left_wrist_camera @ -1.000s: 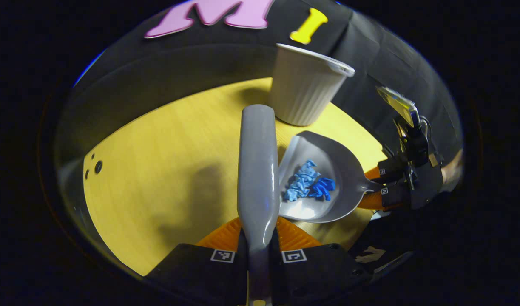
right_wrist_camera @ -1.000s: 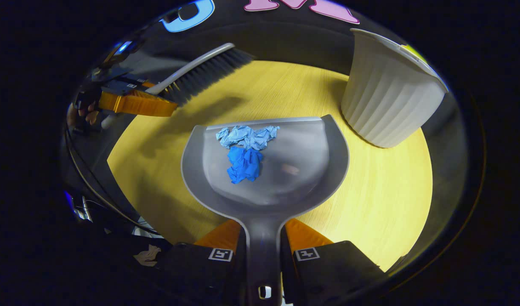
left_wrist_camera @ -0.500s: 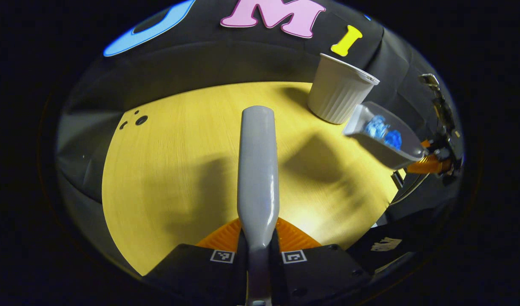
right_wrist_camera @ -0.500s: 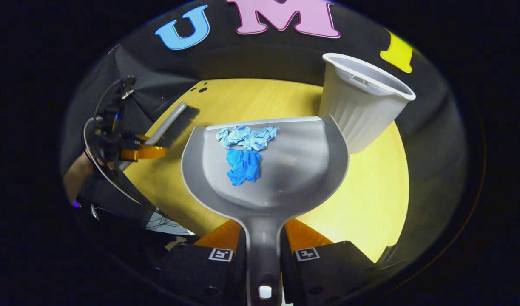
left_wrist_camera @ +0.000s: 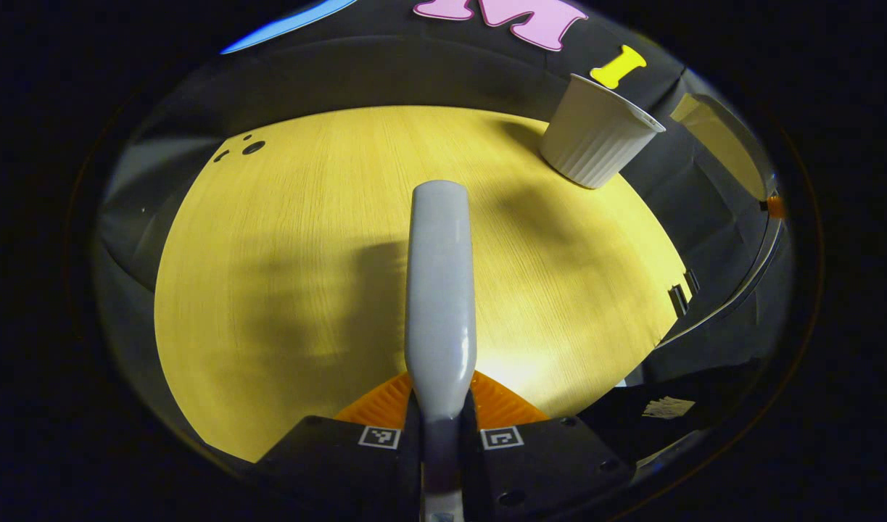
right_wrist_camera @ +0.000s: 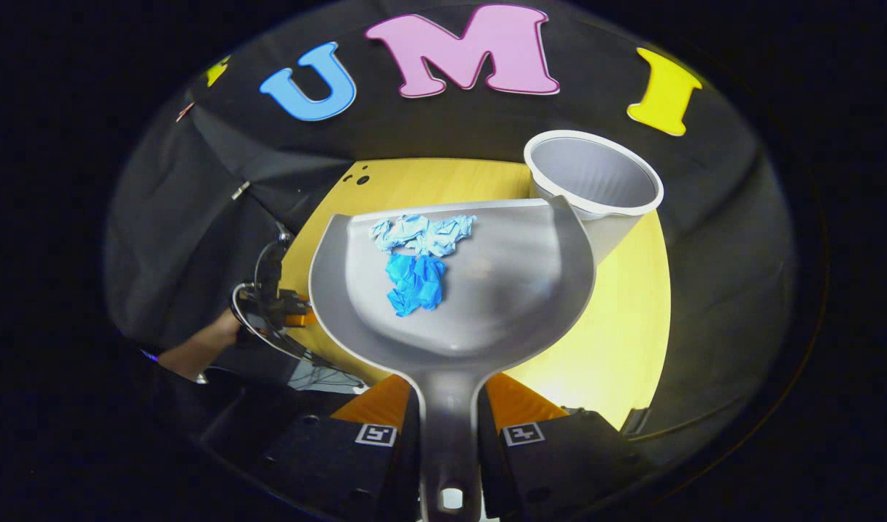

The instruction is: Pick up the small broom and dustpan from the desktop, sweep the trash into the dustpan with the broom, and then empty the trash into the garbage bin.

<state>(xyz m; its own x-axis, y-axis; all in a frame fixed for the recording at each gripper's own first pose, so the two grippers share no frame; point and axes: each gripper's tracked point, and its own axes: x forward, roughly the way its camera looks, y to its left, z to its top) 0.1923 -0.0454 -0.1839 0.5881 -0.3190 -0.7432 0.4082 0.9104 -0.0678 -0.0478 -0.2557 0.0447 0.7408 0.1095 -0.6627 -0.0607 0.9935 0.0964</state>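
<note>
The right gripper (right_wrist_camera: 449, 424) clamps the grey dustpan (right_wrist_camera: 487, 290) by its handle, crumpled blue paper (right_wrist_camera: 414, 261) inside, its front lip just beside the white bin (right_wrist_camera: 595, 181) ahead-right at the desk's far edge, while the left gripper (left_wrist_camera: 440, 428) grips the broom handle (left_wrist_camera: 440, 290).

You're looking at a booth closed in by black cloth (right_wrist_camera: 443, 138) hung as a wall behind and around the sides, with folds and creases on the left in the right gripper view. In the middle sits a light yellow wooden table (left_wrist_camera: 298, 239) with fine grain running across it. You can spot a few small dark holes (left_wrist_camera: 252, 147) near its far left corner. Light falls from above, leaving a bright patch near the table's front edge and soft grey shadows (left_wrist_camera: 320, 290) across the wood. Everything past the cloth stays dark.
</note>
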